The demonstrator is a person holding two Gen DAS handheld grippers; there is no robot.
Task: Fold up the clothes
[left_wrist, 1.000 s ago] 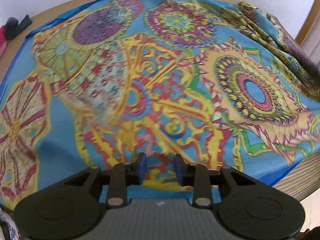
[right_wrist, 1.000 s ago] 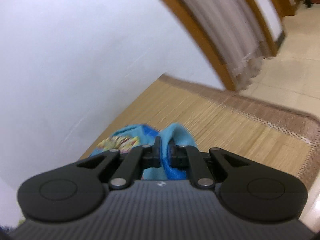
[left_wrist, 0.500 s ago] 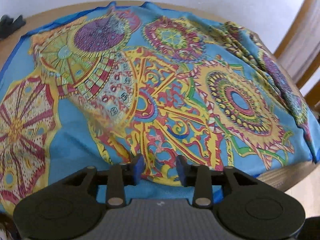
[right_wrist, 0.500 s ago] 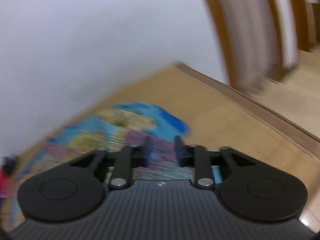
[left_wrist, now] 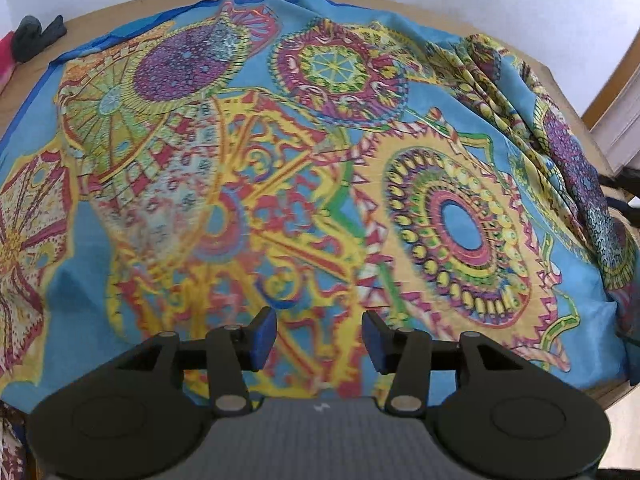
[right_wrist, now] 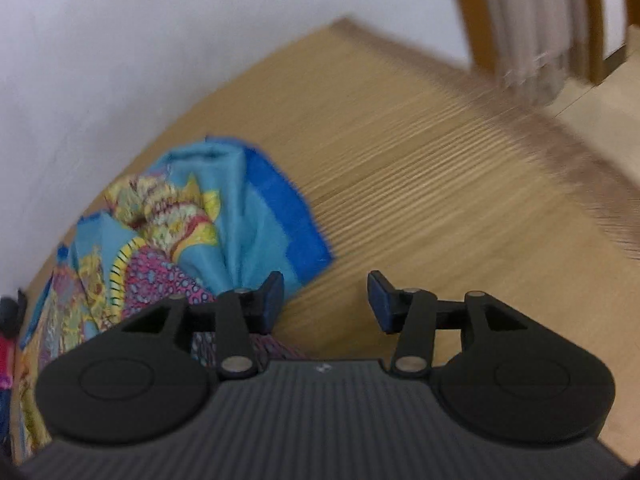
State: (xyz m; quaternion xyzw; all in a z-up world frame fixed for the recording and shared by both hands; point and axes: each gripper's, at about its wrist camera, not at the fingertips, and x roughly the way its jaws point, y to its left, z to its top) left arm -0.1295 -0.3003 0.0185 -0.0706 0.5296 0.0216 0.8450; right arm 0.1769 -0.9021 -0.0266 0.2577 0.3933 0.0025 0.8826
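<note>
1. The surface is a woven mat (right_wrist: 460,168) of fine straw-coloured strips with a brown border. It lies against a plain white wall (right_wrist: 140,40).
2. On the right side of the room there are wooden frames (right_wrist: 460,8) with a pale curtain (right_wrist: 528,20) and a light tiled floor (right_wrist: 600,92).
3. The scarf (left_wrist: 320,160) lies spread over most of the mat. It is a thin, smooth cloth in light blue with a darker blue edge, and it carries round medallions in yellow, purple, red and green.
4. Its right part is bunched in soft folds (left_wrist: 560,140). In the right wrist view a corner (right_wrist: 256,208) stands up in pleats on the mat.
5. A dark grey cloth item (left_wrist: 36,36) lies at the far left, near the wall.
6. The left gripper (left_wrist: 318,338) is above the scarf. Its jaws are opening and hold nothing.
7. The right gripper (right_wrist: 326,300) is beside the pleated corner. Its jaws are opening, with only the mat between them.
</note>
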